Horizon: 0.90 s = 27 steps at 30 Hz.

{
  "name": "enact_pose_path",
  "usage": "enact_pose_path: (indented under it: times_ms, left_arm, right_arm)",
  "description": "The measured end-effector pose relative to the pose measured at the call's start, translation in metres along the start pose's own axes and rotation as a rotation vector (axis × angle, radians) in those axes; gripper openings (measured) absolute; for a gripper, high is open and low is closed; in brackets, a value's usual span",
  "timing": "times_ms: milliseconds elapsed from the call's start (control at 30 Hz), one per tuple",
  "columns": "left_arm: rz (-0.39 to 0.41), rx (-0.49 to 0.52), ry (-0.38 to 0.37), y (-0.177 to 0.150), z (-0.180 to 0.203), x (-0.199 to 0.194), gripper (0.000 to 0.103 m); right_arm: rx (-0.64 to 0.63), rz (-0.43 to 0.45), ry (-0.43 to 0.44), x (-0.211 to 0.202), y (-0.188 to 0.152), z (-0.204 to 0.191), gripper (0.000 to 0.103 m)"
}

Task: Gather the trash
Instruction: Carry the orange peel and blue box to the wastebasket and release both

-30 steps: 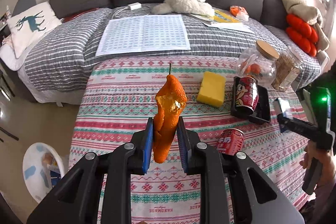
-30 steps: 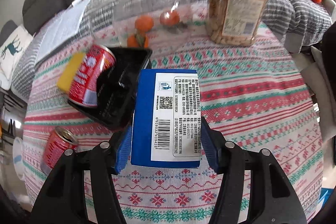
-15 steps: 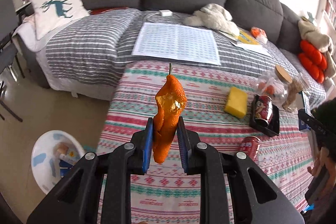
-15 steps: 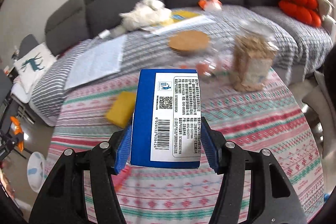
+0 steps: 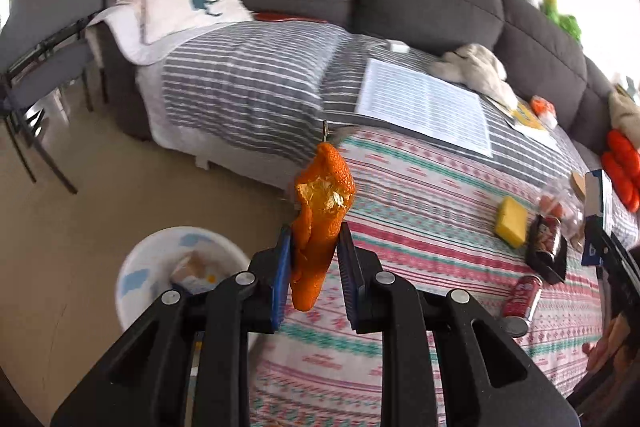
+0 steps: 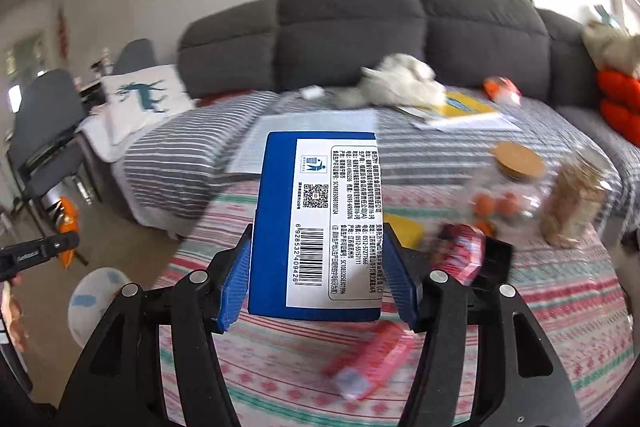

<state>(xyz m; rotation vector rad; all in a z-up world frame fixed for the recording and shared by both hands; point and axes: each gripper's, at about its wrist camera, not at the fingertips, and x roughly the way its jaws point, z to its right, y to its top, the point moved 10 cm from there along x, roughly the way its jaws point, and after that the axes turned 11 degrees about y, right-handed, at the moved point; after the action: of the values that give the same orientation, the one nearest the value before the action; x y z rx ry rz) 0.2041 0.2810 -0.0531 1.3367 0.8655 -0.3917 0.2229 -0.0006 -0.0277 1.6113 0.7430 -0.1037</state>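
Observation:
My left gripper (image 5: 314, 281) is shut on an orange peel (image 5: 320, 223) and holds it in the air above the table's left edge. A white trash bin (image 5: 160, 267) with some trash in it stands on the floor, below and left of the peel. My right gripper (image 6: 316, 279) is shut on a blue box (image 6: 316, 227) with a white barcode label, held above the table. The box and right gripper also show at the right edge of the left wrist view (image 5: 596, 215). The bin shows low at the left in the right wrist view (image 6: 94, 297).
The table has a patterned cloth (image 5: 432, 211). On it lie a yellow sponge (image 5: 511, 221), a red can (image 5: 522, 298), a black tray (image 5: 547, 255) with another red can, and two jars (image 6: 568, 203). A grey sofa (image 5: 400, 3) with a striped blanket stands behind. Chairs (image 5: 44, 67) stand at the left.
Both grippers have swung left with their loads. The bin has come closer under the left gripper. The right gripper has risen, so the sofa and floor show.

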Motion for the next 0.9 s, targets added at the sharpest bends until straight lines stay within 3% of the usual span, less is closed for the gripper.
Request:
enact_pose_path:
  times_ms: [167,333,600,667,733,833,900]
  left_arm:
    - [0.004,-0.054,0.036,0.000,-0.044,-0.003,0.023]
    - [-0.011,-0.099,0.071,-0.006,-0.084,-0.001,0.023]
    - [-0.161,-0.133,0.114,-0.034,-0.130,0.029,0.027]
    - [-0.198,-0.148,0.144,-0.042,-0.142,0.037,0.040]
    - [-0.209,-0.170,0.157,-0.045,-0.155,0.042,0.040]
    - [-0.223,-0.218,0.138,-0.047,-0.170,0.043,0.054]
    - [-0.210,-0.243,0.136,-0.044,-0.177,0.038,0.056]
  right_arm:
    - [-0.063,-0.002,0.077,0.020,-0.002,-0.062,0.057]
    - [-0.022,-0.009,0.175,0.041,-0.012,-0.115,0.057]
    - [-0.047,-0.054,0.247,0.070,-0.032,-0.179,0.057]
    - [-0.056,-0.064,0.256,0.075,-0.036,-0.191,0.057]
    - [-0.067,-0.075,0.261,0.082,-0.040,-0.202,0.057]
    - [-0.081,-0.093,0.269,0.091,-0.045,-0.217,0.057]
    - [-0.088,-0.103,0.275,0.095,-0.048,-0.226,0.057]
